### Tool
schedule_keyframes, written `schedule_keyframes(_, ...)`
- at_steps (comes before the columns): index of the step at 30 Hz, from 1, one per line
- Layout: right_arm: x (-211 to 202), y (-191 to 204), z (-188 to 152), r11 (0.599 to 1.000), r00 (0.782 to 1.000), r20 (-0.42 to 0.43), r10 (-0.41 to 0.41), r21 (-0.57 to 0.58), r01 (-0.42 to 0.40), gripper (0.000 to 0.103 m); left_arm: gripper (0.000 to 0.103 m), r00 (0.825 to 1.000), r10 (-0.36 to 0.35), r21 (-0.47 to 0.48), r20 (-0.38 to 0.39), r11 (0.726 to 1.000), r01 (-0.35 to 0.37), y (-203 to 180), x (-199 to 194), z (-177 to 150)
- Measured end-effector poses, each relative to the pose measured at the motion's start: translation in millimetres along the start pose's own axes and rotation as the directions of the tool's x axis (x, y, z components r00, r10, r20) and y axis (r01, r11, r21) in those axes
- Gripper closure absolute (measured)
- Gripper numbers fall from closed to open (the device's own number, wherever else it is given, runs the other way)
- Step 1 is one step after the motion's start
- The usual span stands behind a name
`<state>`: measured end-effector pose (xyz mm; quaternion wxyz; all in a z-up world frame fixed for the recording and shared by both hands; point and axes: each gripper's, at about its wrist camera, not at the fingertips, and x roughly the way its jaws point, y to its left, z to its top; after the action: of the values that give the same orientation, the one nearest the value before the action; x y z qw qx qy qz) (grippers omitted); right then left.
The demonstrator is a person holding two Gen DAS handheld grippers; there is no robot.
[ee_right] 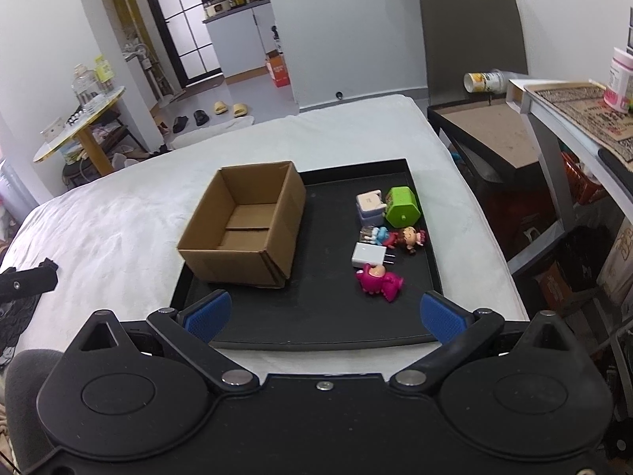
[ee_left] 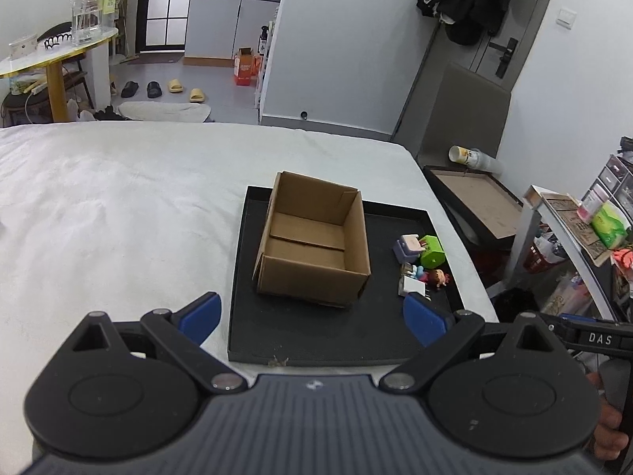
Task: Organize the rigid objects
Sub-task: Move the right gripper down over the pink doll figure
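An open, empty cardboard box [ee_left: 314, 241] [ee_right: 245, 223] stands on the left part of a black tray [ee_left: 316, 328] [ee_right: 316, 316] on the white bed. To its right lie small toys: a green house-shaped toy [ee_right: 401, 206] [ee_left: 432, 251], a lilac and white block [ee_right: 371, 208] [ee_left: 407, 246], a small doll [ee_right: 411, 238] [ee_left: 437, 277], a white charger plug [ee_right: 368, 255] [ee_left: 411, 288] and a pink figure [ee_right: 378, 279]. My left gripper [ee_left: 312, 318] hangs open before the tray's near edge. My right gripper [ee_right: 324, 314] is open too, nothing between its fingers.
The white bed [ee_left: 118, 206] stretches left of the tray. A dark side table [ee_right: 486, 134] with a tipped cup [ee_right: 484, 81] and a chair [ee_right: 470, 35] stand right of the bed. A cluttered shelf [ee_left: 581, 229] is at far right. A hand [ee_left: 609, 431] holds the other gripper.
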<state>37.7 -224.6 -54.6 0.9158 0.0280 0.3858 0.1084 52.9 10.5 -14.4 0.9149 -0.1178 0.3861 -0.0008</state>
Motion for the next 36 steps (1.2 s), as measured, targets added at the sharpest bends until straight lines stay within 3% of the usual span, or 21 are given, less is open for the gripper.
schedule_keyframes(20,47.6,-32.8,11.5,0.994,0.998,-0.017,-0.055,0.092,0.057,0.000,0.006,0.992,0.050,-0.108,-0.113,0.992,-0.062,13.0,104.8,28.7)
schedule_keyframes(28,73.6,-44.1,17.1,0.988,0.998,-0.022,-0.065,0.140,0.067,0.000,0.008,0.988,0.102,-0.187,-0.113,0.975,-0.122,26.9,153.9,38.0)
schedule_keyframes(36,107.7,-56.4,21.4,0.978,0.995,-0.063,-0.078,0.187,0.088,0.001,0.019,0.978,0.144,-0.240,-0.154,0.954,-0.178,44.5,205.1,41.3)
